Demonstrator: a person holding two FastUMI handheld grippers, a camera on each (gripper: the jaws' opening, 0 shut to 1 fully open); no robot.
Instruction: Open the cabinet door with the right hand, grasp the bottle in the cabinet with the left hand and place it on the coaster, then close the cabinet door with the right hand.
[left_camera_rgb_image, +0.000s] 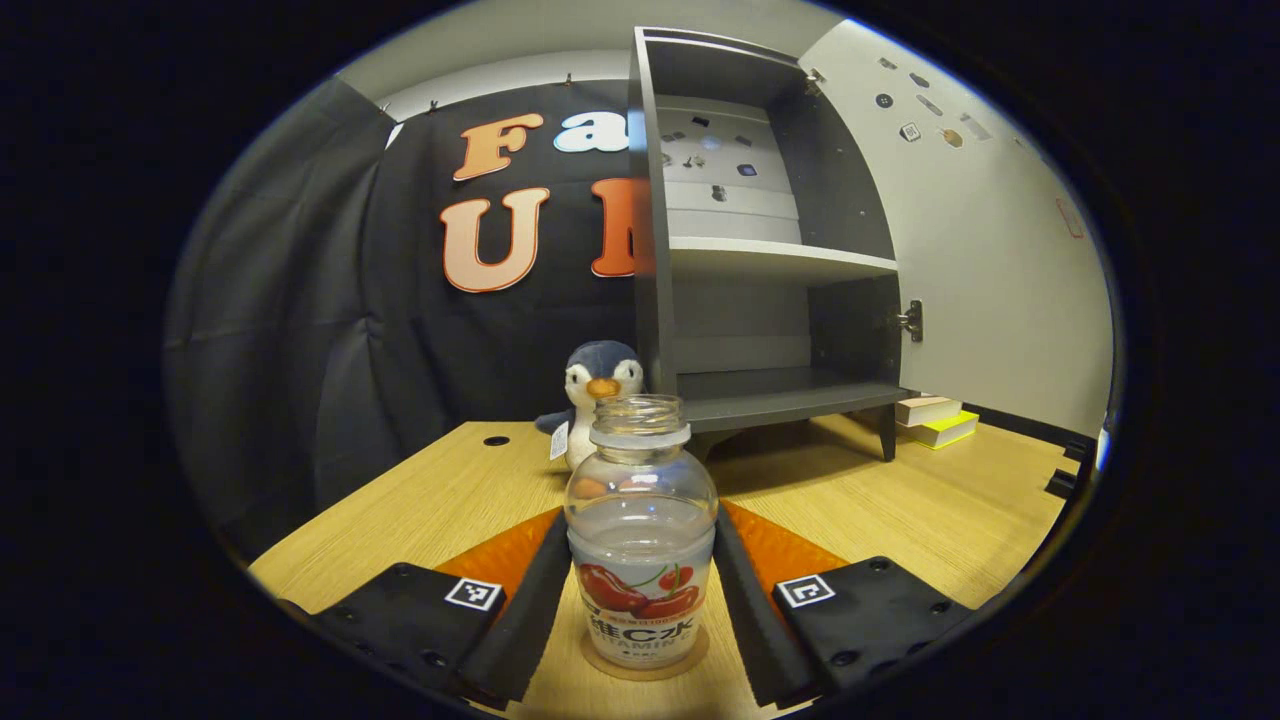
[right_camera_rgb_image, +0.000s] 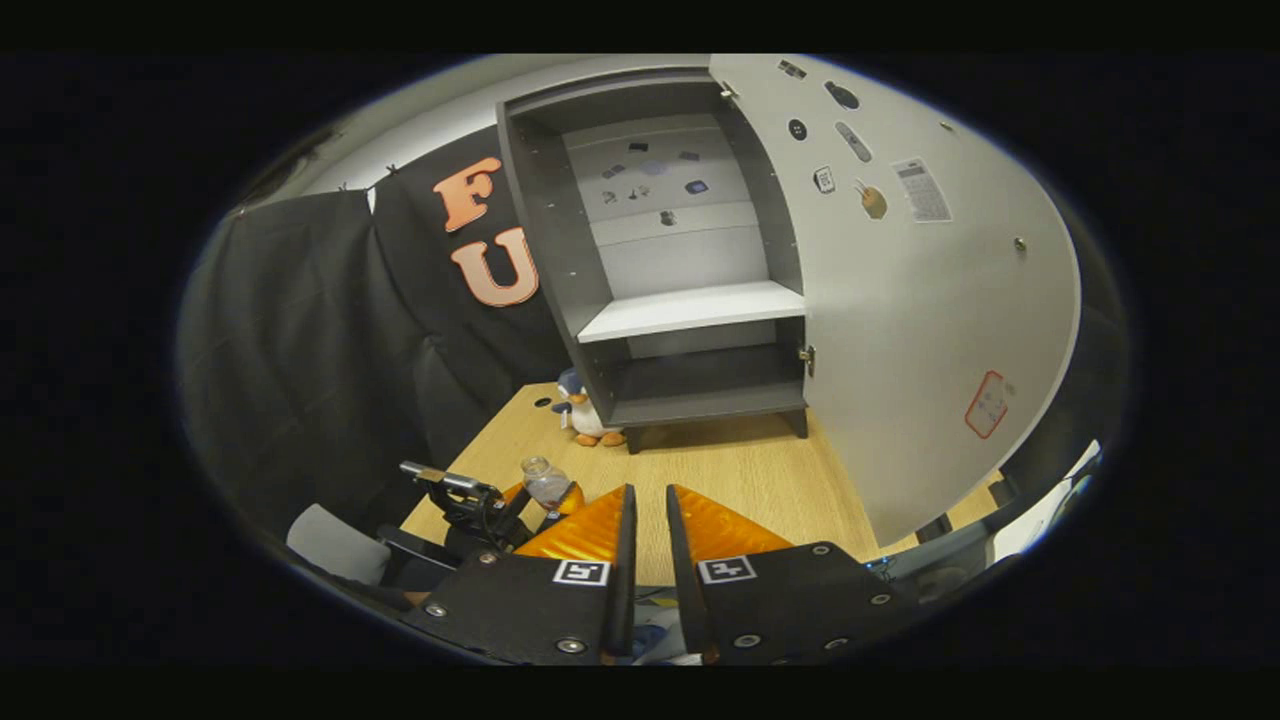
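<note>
The capless bottle (left_camera_rgb_image: 640, 540) stands on the coaster (left_camera_rgb_image: 645, 665) on the counter (left_camera_rgb_image: 900, 500); left gripper (left_camera_rgb_image: 640, 600) jaws flank it, contact seemingly released. Right gripper (right_camera_rgb_image: 645, 560) jaws nearly closed, empty; cabinet door (right_camera_rgb_image: 900, 300) open.

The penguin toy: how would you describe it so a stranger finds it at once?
Start from the grey cabinet standing with its door open on the wooden table. At its front left foot sits the penguin toy, behind the clear bottle. It is the one soft thing there, dark-headed with an orange beak.
</note>
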